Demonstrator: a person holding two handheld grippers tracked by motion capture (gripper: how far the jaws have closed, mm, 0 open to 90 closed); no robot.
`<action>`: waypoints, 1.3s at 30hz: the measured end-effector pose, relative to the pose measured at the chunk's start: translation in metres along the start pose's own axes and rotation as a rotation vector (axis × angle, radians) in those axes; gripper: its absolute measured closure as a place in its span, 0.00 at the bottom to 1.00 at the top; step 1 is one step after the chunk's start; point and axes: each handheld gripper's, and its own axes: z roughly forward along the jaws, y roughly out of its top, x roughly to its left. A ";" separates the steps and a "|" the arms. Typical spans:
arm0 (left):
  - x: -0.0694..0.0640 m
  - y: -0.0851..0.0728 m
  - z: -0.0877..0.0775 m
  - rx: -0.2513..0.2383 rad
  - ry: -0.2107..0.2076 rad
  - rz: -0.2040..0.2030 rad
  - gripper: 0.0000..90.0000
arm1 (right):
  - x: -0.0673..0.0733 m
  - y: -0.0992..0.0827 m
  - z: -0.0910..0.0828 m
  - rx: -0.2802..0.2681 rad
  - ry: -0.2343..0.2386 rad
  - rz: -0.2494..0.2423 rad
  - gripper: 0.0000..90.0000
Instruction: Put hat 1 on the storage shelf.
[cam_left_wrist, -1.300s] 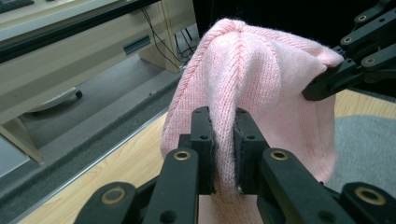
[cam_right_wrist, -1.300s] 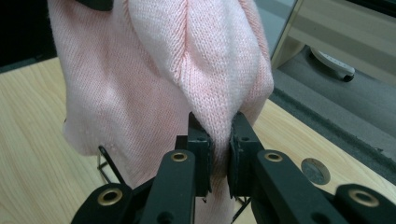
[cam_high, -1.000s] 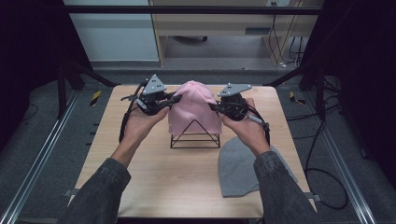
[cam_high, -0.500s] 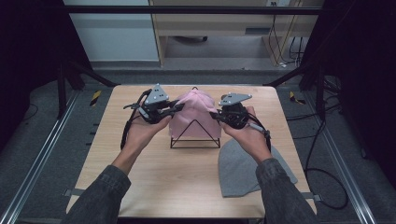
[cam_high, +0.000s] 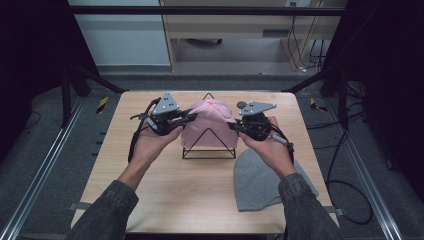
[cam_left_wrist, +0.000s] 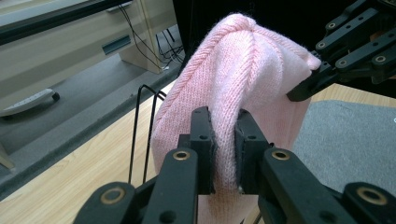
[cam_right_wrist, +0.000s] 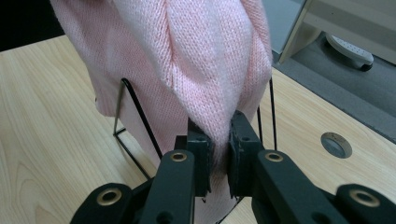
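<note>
Pink knit hat (cam_high: 207, 122) sits draped over the black wire stand (cam_high: 209, 145), center of the table (cam_high: 165, 190), toward the far edge. I've got it pinched on both sides. My left gripper (cam_high: 189, 118) is clamped on a fold of knit at the hat's 9 o'clock side; in the left gripper view the pads squeeze a thick ridge of pink fabric (cam_left_wrist: 224, 135). My right gripper (cam_high: 231, 125) is clamped on the 3 o'clock side, and in the right gripper view a bunched pleat (cam_right_wrist: 217, 116) runs down between its jaws. Neither one is loose.

Progress, my read: hat looks lifted and half on the stand, crown up over the wire peak, lower edge hanging around the frame. Can't tell if it's going on or coming off. Either way the grasp is done and the seating or removal is left. Hem isn't settled evenly; wire legs (cam_right_wrist: 135, 116) show bare under the fabric.

Around it: grey hat (cam_high: 262, 180) lies flat at 5 o'clock from the stand, just under my right forearm (cam_high: 295, 200), apart from the pink one. Small round plug (cam_high: 241, 104) in the tabletop at 1 o'clock. Yellow-black object (cam_high: 102, 104) off the table at 10 o'clock.

In the way: the wire peak and legs could snag the knit if I pull sideways. Grey hat is close to my right wrist but not blocking.
</note>
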 end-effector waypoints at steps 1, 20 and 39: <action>0.000 0.000 0.000 0.001 -0.002 0.000 0.89 | 0.000 0.000 -0.001 -0.004 0.004 0.002 0.91; 0.002 -0.023 0.008 0.071 -0.006 -0.010 0.90 | 0.004 -0.014 0.012 0.051 0.028 -0.013 0.90; 0.001 -0.038 0.022 0.119 -0.002 -0.023 0.89 | 0.004 -0.027 0.025 0.100 0.028 -0.006 0.88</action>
